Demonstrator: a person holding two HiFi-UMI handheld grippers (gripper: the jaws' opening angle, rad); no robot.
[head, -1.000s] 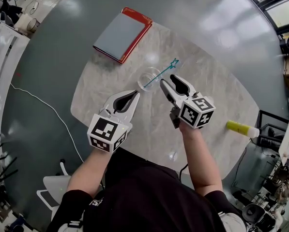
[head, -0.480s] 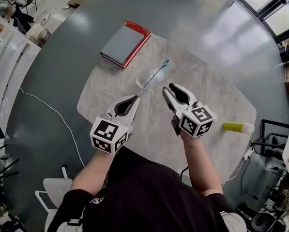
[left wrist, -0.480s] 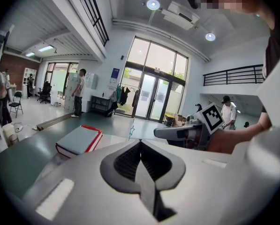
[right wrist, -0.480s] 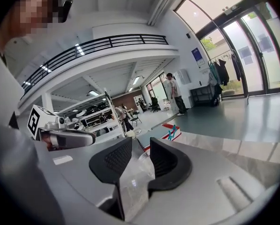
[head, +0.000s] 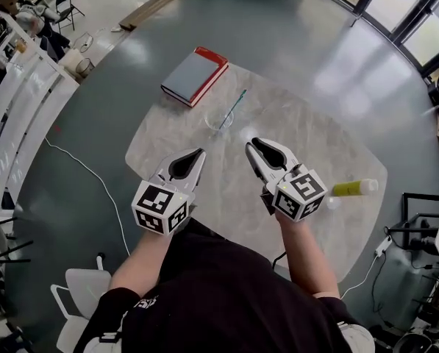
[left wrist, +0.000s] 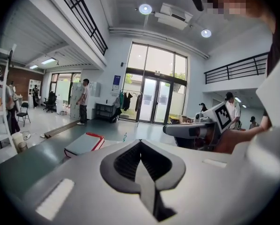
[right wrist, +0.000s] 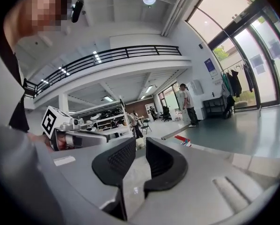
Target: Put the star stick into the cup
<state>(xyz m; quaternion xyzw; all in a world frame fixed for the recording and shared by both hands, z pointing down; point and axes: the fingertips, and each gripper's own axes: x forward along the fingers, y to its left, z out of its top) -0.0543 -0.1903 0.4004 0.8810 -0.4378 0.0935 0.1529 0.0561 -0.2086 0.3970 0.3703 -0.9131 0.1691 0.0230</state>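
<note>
**Left gripper** (head: 200,154): held out over the near side of the table (head: 315,134) on a bare forearm. Jaws together, empty.

**Right gripper** (head: 254,145): alongside it, well apart. Jaws have just been closing to a narrow gap, with nothing between them.

**Star stick** (head: 234,107): thin and teal, standing aslant in the cup (head: 220,120), top leaning far-right.

**Cup**: clear and round, beyond both grippers with bare tabletop between.

**Table**: pale marbled slab with rounded corners.

**Book** (head: 195,75): grey cover, red edge, at the far-left edge, near the cup.

**Tube** (head: 354,188): yellow, lying by the right edge.

**Floor** (head: 293,35): glossy grey all round.
</note>
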